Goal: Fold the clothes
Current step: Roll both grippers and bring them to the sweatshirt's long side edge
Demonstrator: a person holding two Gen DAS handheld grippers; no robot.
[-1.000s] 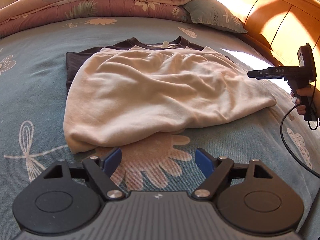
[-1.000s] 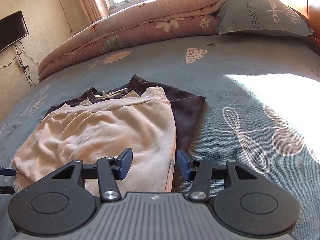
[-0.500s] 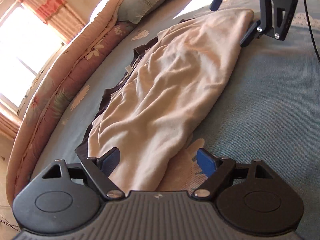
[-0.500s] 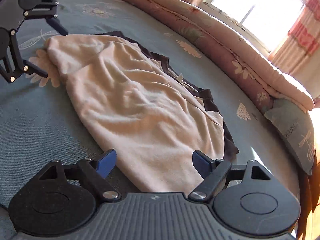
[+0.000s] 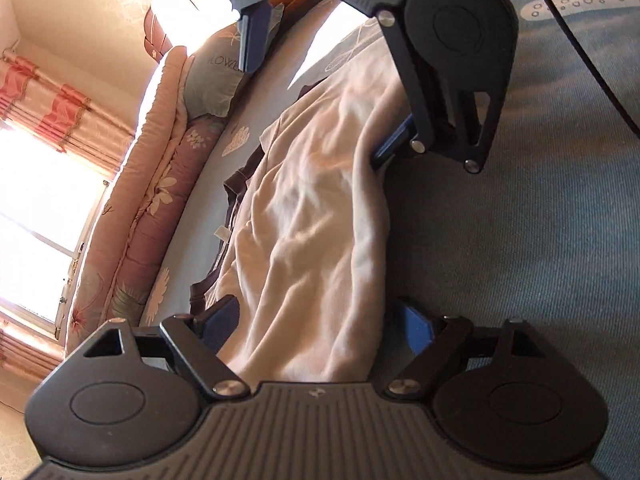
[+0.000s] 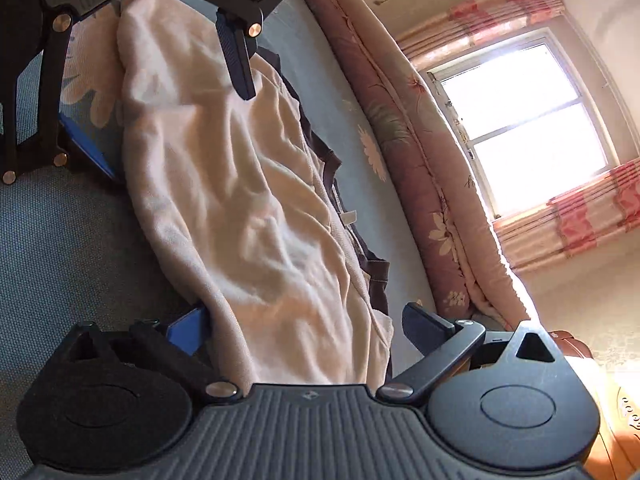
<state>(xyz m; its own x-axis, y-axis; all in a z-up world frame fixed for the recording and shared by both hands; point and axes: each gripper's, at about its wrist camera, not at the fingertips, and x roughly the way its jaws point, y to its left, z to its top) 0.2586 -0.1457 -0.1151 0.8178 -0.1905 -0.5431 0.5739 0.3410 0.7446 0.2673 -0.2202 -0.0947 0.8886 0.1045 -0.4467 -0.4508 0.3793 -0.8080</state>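
Soft, rumpled cream garment (image 5: 316, 216) lies in a long folded strip on the bed (image 5: 540, 240), over a dark shirt (image 5: 236, 184) whose edge peeks out beside it. The left gripper (image 5: 316, 324) stands wide at one end, cloth lying between its blue fingers (image 5: 416, 328) without being pinched. The right gripper (image 6: 304, 320) straddles the opposite end, jaws opening around the fabric. Beyond the garment, a quilted floral duvet (image 6: 420, 152) and a pillow (image 5: 212, 84) line the bed.

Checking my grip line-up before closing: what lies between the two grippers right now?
The cream folded garment, lying on a dark brown shirt, spans from the left gripper to the right gripper; both wrist views show it.
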